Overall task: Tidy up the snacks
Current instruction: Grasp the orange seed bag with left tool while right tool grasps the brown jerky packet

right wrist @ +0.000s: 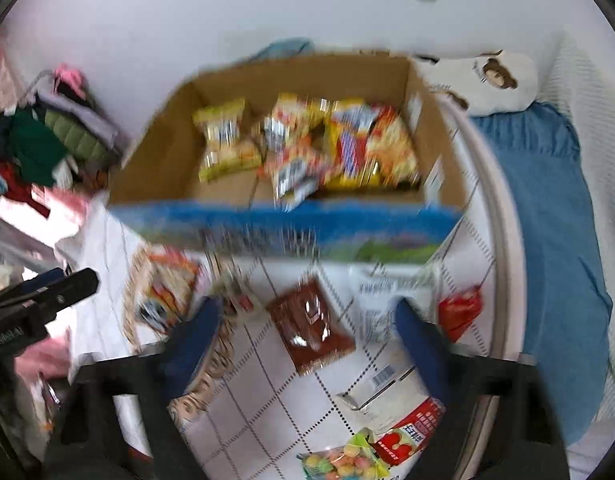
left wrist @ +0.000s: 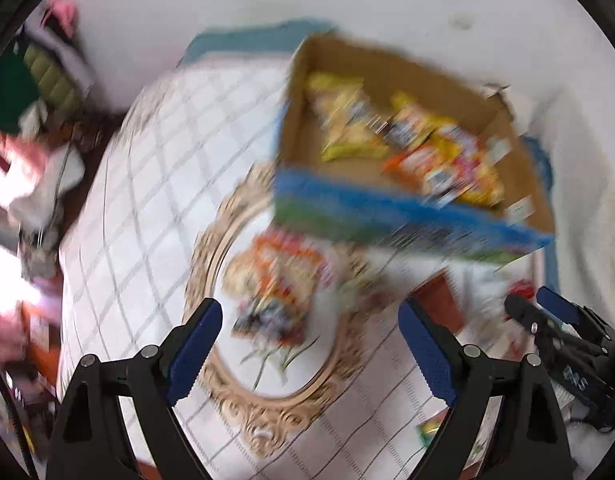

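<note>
A cardboard box (left wrist: 387, 216) (right wrist: 287, 224) with a blue printed front stands on the table, holding several yellow and orange snack packets (left wrist: 407, 140) (right wrist: 307, 144). An orange packet (left wrist: 279, 280) (right wrist: 167, 288) lies on the cloth in front of the box. My left gripper (left wrist: 311, 336) hovers above it, open and empty. My right gripper (right wrist: 307, 332) is open above a brown packet (right wrist: 311, 328) that lies flat between its fingers; the pads do not touch it. Each gripper shows at the edge of the other's view, the right gripper (left wrist: 547, 316) and the left gripper (right wrist: 59, 284). Both views are blurred.
The table wears a white grid cloth (left wrist: 147, 200) with a gold oval ornament. A white pack (right wrist: 375, 304), a small red packet (right wrist: 459, 312), a red-and-white pack (right wrist: 403, 420) and a candy bag (right wrist: 343, 460) lie near the right gripper. Blue bedding (right wrist: 547, 200) lies right, piled clothes (right wrist: 47, 140) left.
</note>
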`<state>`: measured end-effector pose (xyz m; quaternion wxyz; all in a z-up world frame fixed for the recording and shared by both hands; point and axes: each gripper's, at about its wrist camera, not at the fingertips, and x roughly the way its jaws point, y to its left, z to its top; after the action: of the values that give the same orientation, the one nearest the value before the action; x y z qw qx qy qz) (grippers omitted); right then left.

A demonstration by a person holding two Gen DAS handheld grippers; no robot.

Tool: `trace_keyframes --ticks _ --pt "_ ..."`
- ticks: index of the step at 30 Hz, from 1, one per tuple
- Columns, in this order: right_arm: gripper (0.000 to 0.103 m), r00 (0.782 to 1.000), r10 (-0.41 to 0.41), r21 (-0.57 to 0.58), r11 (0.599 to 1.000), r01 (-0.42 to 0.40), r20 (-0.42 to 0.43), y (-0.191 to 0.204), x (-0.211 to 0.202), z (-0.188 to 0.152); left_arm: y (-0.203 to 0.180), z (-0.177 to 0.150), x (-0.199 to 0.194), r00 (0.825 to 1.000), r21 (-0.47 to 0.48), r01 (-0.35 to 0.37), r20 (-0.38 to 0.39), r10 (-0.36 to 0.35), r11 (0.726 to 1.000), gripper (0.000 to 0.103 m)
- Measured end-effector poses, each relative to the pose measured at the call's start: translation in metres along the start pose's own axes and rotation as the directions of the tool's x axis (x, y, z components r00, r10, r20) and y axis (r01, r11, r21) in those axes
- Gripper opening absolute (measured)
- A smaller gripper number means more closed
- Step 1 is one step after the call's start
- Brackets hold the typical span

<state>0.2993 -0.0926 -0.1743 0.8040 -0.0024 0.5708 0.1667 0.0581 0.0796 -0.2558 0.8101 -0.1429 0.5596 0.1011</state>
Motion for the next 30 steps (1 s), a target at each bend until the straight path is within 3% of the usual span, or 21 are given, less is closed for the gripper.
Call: trace_keyframes --ticks 4,9,14,15,18,24,28,30 --pt "0.065 0.997 0.001 -0.003 1.000 -0.002 -0.075 0.002 0.048 -0.007 0.014 -0.006 0.039 0.995 -0.003 -0.060 -0.076 0.059 0.998 0.090" --pt "0.071 0.987 -0.067 -0.096 0.994 0.053 -0.148 0.014 0.097 -0.006 0.002 -0.002 0.095 0.977 0.115 -0.124 -0.162 0.142 0.986 0.090" --pt "0.070 0.978 -0.131 -0.145 0.984 0.108 -0.163 0.021 0.124 -0.012 -0.018 0.001 0.129 0.966 0.212 -0.125 -0.199 0.168 0.969 0.090" --pt "0.066 0.978 -0.132 -0.133 0.985 0.111 -0.162 0.022 0.123 -0.013 -0.023 0.000 0.133 0.965 0.235 -0.124 -0.197 0.172 0.964 0.086" --pt "0.063 0.977 -0.099 -0.063 0.994 0.089 -0.187 0.021 0.121 -0.020 -0.031 -0.007 0.140 0.962 0.271 -0.134 -0.194 0.190 0.953 0.063" --pt "0.062 0.961 0.063 0.127 0.991 -0.029 -0.271 0.005 0.117 -0.048 -0.011 -0.031 0.137 0.968 0.156 -0.055 -0.233 0.091 0.986 0.061" --pt "0.063 0.938 0.120 0.177 0.982 -0.064 -0.325 0.002 0.116 -0.074 0.010 -0.071 0.130 0.948 0.051 0.037 -0.319 -0.018 0.998 0.061" --pt "0.074 0.932 0.111 0.155 0.986 -0.060 -0.346 0.006 0.116 -0.081 0.017 -0.090 0.132 0.933 0.010 0.067 -0.354 -0.059 0.998 0.061"
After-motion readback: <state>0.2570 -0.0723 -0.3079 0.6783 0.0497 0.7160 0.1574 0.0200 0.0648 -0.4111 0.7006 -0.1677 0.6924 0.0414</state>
